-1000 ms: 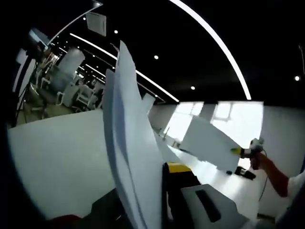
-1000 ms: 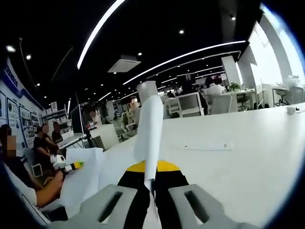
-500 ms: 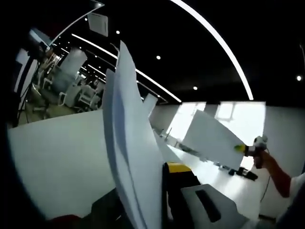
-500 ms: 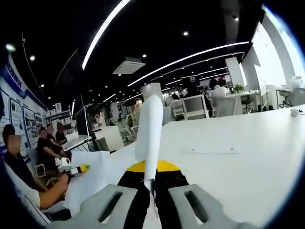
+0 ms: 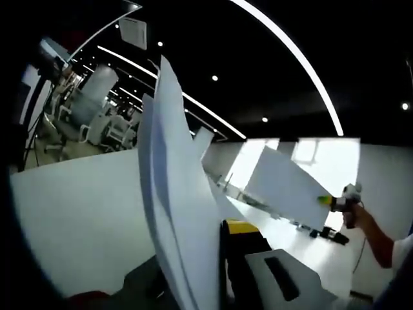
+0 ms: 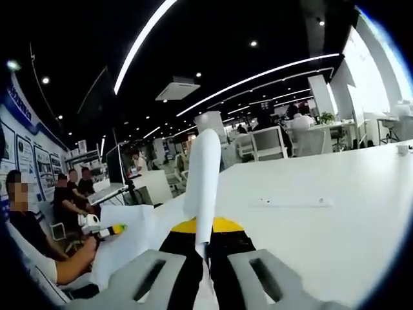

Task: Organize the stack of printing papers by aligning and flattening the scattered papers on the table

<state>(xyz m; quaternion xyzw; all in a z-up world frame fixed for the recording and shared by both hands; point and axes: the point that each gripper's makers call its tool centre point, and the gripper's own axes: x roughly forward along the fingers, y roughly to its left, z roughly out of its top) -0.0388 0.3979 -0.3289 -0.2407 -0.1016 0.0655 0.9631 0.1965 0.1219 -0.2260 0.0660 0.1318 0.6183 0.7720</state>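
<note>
Both jaws tight on papers (image 5: 177, 213)

A stack of white printing papers (image 5: 177, 219) is held upright and edge-on between the left fingers (image 5: 277, 278), its sheets fanned slightly apart at the top. In the right gripper view the same papers (image 6: 202, 187) are pinched between the right fingers (image 6: 258, 278), lifted off the white worktop (image 6: 322, 219).

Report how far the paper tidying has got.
Done: the papers are gathered and lifted off the white table. In hand: both tools grip the sheets, the left tool at one edge and the right tool at the other, the sheets standing edge-on. Left: squaring the edges and laying the papers flat.
</note>
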